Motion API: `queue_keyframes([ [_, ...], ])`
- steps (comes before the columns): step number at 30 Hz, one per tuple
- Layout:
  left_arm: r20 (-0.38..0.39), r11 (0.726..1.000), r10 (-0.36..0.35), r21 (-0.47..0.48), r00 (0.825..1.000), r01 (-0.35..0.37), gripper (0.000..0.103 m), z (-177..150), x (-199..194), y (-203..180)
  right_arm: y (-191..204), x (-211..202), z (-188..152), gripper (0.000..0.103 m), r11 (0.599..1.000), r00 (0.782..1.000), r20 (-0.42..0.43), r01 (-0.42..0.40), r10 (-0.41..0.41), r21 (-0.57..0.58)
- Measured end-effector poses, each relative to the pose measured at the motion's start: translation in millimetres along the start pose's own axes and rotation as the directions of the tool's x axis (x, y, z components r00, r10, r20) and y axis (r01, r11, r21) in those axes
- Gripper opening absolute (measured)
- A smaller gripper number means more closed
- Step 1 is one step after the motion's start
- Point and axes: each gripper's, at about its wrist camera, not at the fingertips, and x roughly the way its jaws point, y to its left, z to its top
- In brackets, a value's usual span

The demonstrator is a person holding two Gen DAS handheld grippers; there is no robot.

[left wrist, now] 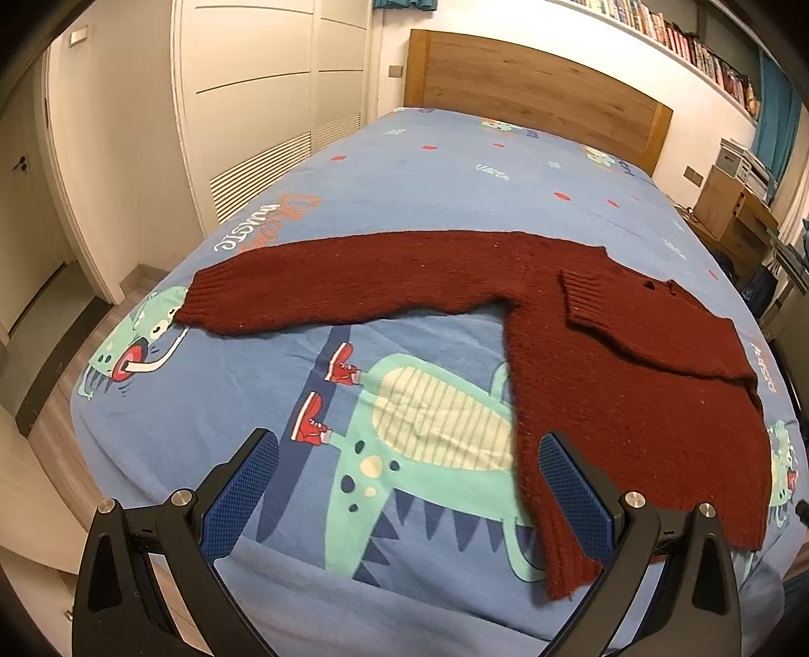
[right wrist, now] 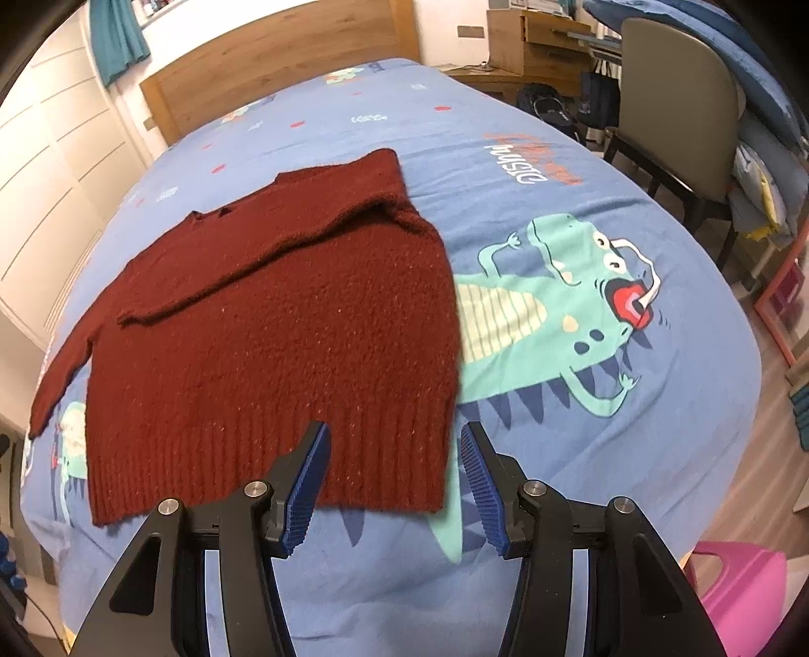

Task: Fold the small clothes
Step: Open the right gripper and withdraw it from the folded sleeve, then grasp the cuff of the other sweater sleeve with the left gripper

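A dark red knitted sweater (left wrist: 632,364) lies flat on the blue dinosaur bedsheet (left wrist: 303,404). One sleeve (left wrist: 323,288) stretches out to the left; the other sleeve (right wrist: 283,242) is folded across the chest. My left gripper (left wrist: 409,485) is open and empty, above the sheet by the sweater's lower left hem corner. My right gripper (right wrist: 394,480) is open and empty, hovering over the ribbed hem (right wrist: 253,470) near its right corner.
The wooden headboard (left wrist: 531,86) stands at the far end of the bed. White wardrobes (left wrist: 263,101) line the left side. A grey chair (right wrist: 672,111) and a desk (right wrist: 541,45) stand to the right. A pink stool (right wrist: 738,591) is by the bed's near corner.
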Motion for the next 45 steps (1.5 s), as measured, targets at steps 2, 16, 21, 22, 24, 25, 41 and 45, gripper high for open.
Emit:
queue_keyframes([
  [2,-0.004,1.0,0.004,-0.015,1.0,-0.004,0.101,3.4,7.2,8.5,2.2,0.6,-1.2,0.055,1.0,1.0,-0.007,0.001,-0.001,-0.002],
  [16,-0.041,0.959,-0.093,-0.274,0.995,0.078,0.101,30.1,71.7,94.4,7.0,6.4,-2.8,0.055,1.0,0.999,-0.037,0.01,-0.01,0.009],
  [21,0.012,0.889,-0.182,-0.426,0.983,0.17,0.1,32.2,92.9,142.8,4.3,10.1,-4.2,0.055,1.0,0.999,-0.051,0.015,-0.014,0.015],
  [22,0.026,0.869,-0.202,-0.457,0.979,0.191,0.099,32.6,96.7,153.6,2.8,11.1,-4.5,0.055,1.0,0.998,-0.055,0.018,-0.017,0.021],
  [24,0.044,0.835,-0.224,-0.507,0.973,0.215,0.095,32.2,104.4,171.1,0.8,12.4,-5.1,0.055,0.999,0.998,-0.061,0.019,-0.017,0.031],
  [25,0.052,0.81,-0.238,-0.54,0.97,0.228,0.093,31.6,110.6,183.8,-0.1,12.8,-5.1,0.055,0.999,0.998,-0.063,0.02,-0.018,0.033],
  [41,0.298,0.427,-0.383,-0.782,0.874,0.454,0.048,38.1,171.2,278.7,-4.5,20.6,3.1,0.055,0.999,0.995,-0.089,0.049,-0.047,0.021],
  [45,0.326,0.398,-0.387,-0.785,0.863,0.475,0.046,53.8,183.1,286.4,-4.5,25.4,4.3,0.055,0.999,0.994,-0.099,0.05,-0.047,0.02],
])
